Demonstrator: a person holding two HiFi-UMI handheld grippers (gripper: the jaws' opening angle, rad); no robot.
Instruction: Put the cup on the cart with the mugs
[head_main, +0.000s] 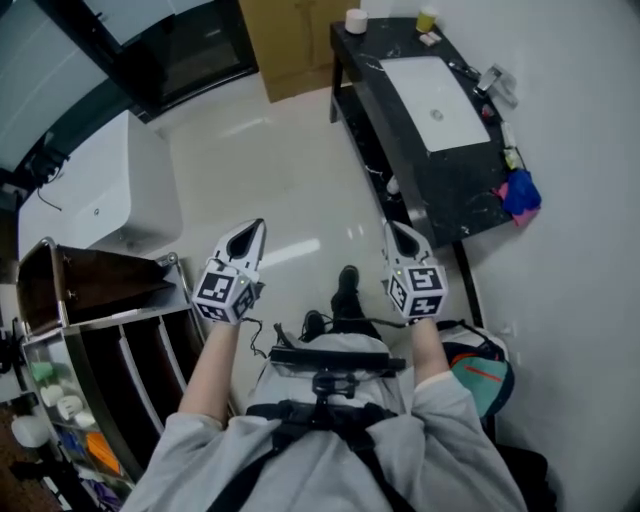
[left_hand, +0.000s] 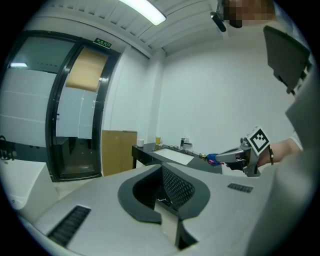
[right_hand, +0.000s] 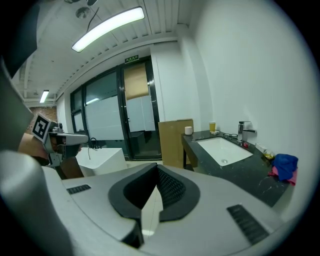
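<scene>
Left gripper (head_main: 247, 236): held out in front of the person at the left, above the floor (head_main: 290, 170). Its own view shows the jaws brought together at the tip, with nothing between them.

Right gripper (head_main: 401, 238): held level with the left one and well apart from it. Its jaws are also closed together and empty.

White cup (head_main: 356, 20): stands upright on the far corner of the black counter (head_main: 455, 190), well away from both grippers. A yellow cup (head_main: 427, 18) stands near it at the same far end, next to the wall. Which of the two the task means cannot be told.

White sink (head_main: 435, 100): set into the counter top, nearer the person than the two cups.

Blue cloth (head_main: 522, 192): lies at the near end of the counter, against the wall.

Cart (head_main: 110, 280): stands at the person's left, just beside the left arm. It has a dark wooden top, a metal frame and upright dividers below.

Mugs (head_main: 66, 406): grouped at the cart's outer edge, low in the head view's left corner. They are partly cut off by the frame, so their number cannot be told.

Bag (head_main: 482, 378): teal and orange, on the floor just beside the person's right side, near the wall.
</scene>
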